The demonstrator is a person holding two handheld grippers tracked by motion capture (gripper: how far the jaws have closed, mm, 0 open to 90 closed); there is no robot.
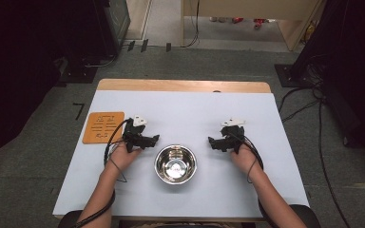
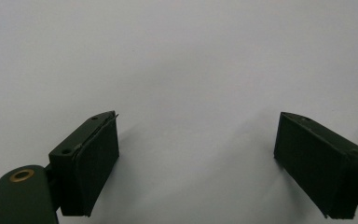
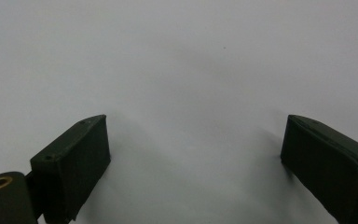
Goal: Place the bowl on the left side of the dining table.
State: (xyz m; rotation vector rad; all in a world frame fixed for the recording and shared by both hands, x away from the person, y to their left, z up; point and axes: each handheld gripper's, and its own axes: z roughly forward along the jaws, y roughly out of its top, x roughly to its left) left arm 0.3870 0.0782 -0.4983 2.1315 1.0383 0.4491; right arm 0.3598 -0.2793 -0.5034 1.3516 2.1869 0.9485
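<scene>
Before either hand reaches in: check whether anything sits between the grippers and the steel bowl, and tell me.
Nothing visible does. The steel bowl sits between the left gripper and right gripper, with bare white tabletop on either side. Both grippers' jaws are open and empty.

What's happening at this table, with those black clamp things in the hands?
A person sits at a white table with a two-jaw gripper in each hand. The left gripper and the right gripper rest on either side of a shiny steel bowl, jaws pointing toward it. Both stand wide open with nothing between them. An orange mat lies off to the left. Nothing has been picked up at this moment.
</scene>
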